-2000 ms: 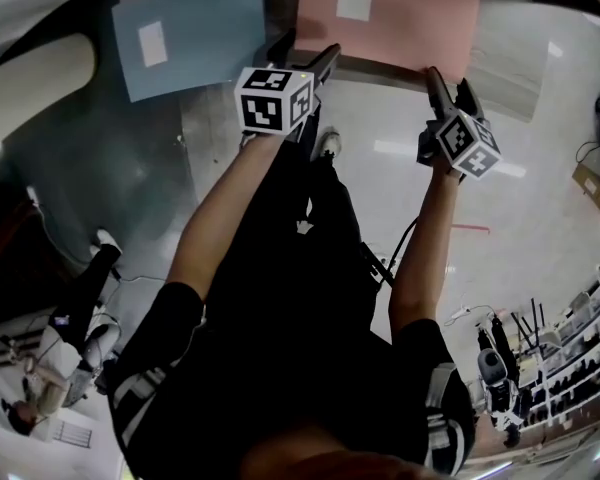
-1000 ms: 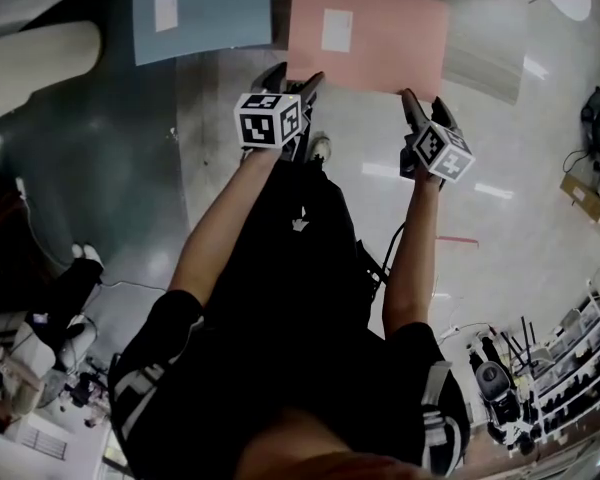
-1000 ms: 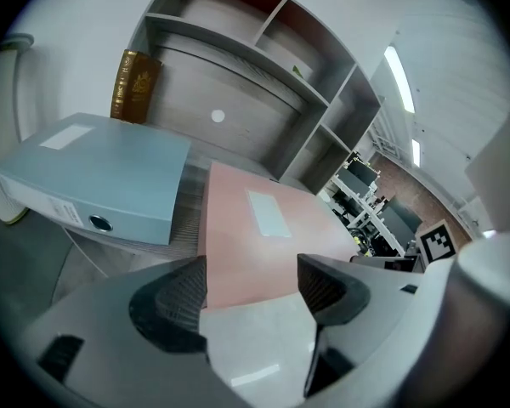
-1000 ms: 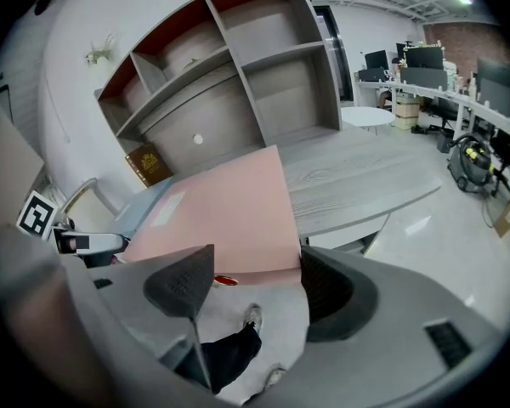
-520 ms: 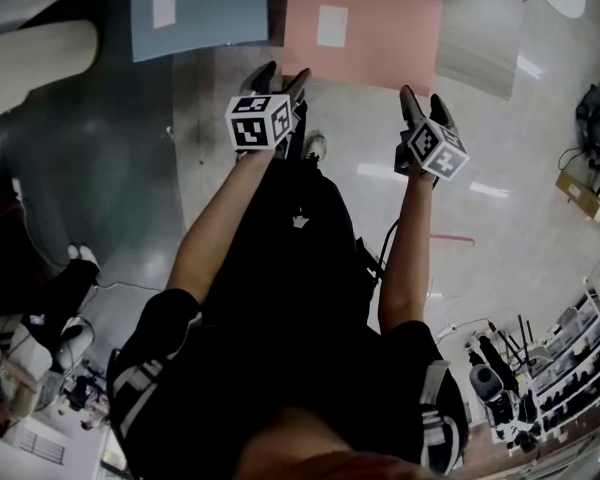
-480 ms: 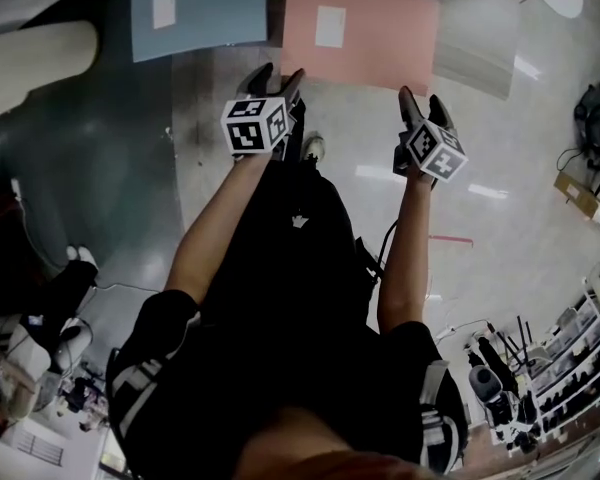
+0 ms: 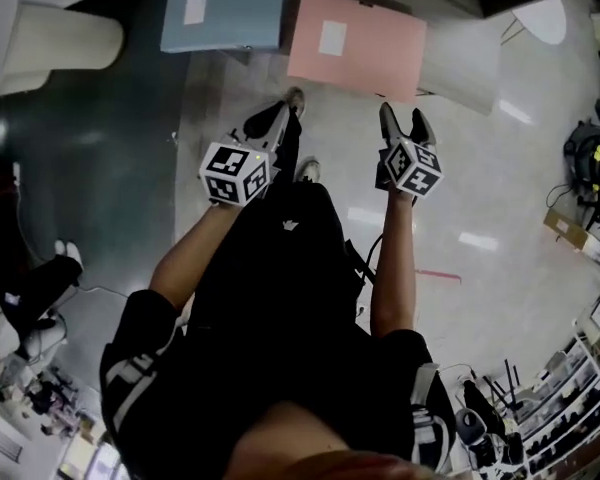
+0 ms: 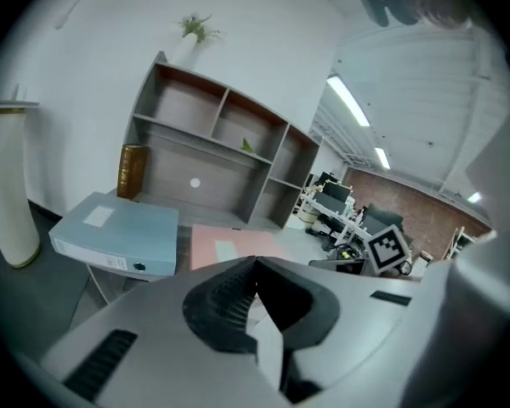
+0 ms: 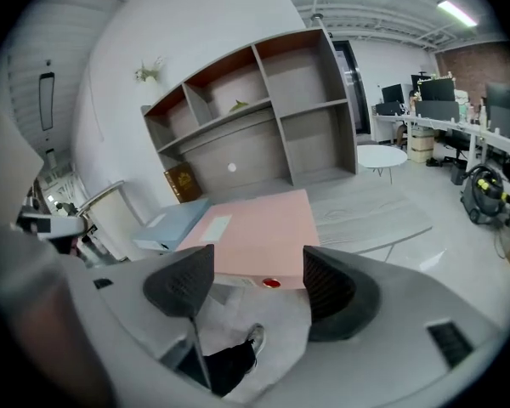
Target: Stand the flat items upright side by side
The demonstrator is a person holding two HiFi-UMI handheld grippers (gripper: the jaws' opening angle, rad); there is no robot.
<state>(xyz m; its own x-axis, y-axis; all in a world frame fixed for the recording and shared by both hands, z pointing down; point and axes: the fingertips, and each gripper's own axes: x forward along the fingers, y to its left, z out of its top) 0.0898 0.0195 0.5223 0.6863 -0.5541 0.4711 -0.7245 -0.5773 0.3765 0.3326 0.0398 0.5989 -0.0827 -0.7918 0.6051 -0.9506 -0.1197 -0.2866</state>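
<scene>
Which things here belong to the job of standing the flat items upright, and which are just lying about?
Job: pink folder and blue folder, both lying flat on the table; left gripper, shut and empty; right gripper, open and empty.

Lying about: shelf unit; brown book standing in it; small round white table.

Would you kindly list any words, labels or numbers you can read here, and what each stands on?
No text is readable.
Blue folder: white label, too small to read.
Pink folder: white label, too small to read.
Brown book on the shelf: cover print blurred.
</scene>
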